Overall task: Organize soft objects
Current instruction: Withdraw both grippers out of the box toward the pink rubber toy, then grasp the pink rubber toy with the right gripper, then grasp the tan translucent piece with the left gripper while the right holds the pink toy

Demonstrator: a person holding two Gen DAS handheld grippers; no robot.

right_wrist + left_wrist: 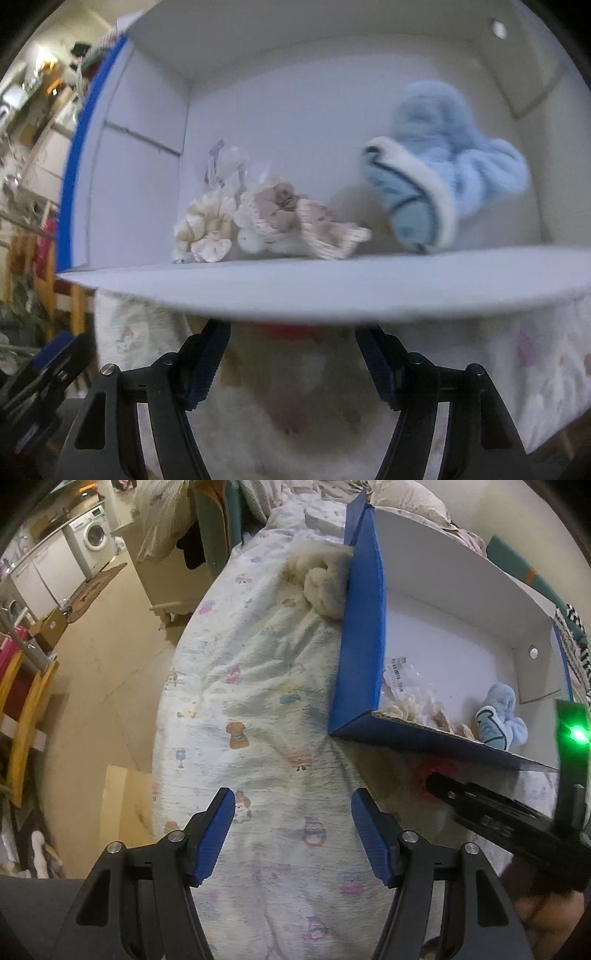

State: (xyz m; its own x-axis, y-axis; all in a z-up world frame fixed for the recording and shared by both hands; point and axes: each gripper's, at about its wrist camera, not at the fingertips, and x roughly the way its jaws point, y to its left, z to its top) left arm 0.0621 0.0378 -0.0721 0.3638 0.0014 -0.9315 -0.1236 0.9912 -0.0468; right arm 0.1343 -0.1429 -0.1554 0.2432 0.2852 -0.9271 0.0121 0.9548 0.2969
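A blue cardboard box [364, 635] with a white inside lies on the bed. In it are a light blue fluffy slipper [443, 166] and cream crochet pieces in clear wrap [266, 225]. A cream fluffy item [323, 585] rests on the sheet against the box's outer left wall. A small red soft thing [424, 773] lies on the sheet just in front of the box. My right gripper [293, 343] stands open around it, its pads clear of it; the box's front wall [295, 291] hides part of it. My left gripper [293, 812] hangs open over the bare printed sheet [266, 701].
The bed's left edge drops to a tan floor [110, 657] with a cardboard piece [122, 805], a yellow wooden frame [26, 716] and a washing machine [94, 535] farther off. Pillows and bedding [406, 498] lie beyond the box. A hand [546, 915] holds the right gripper.
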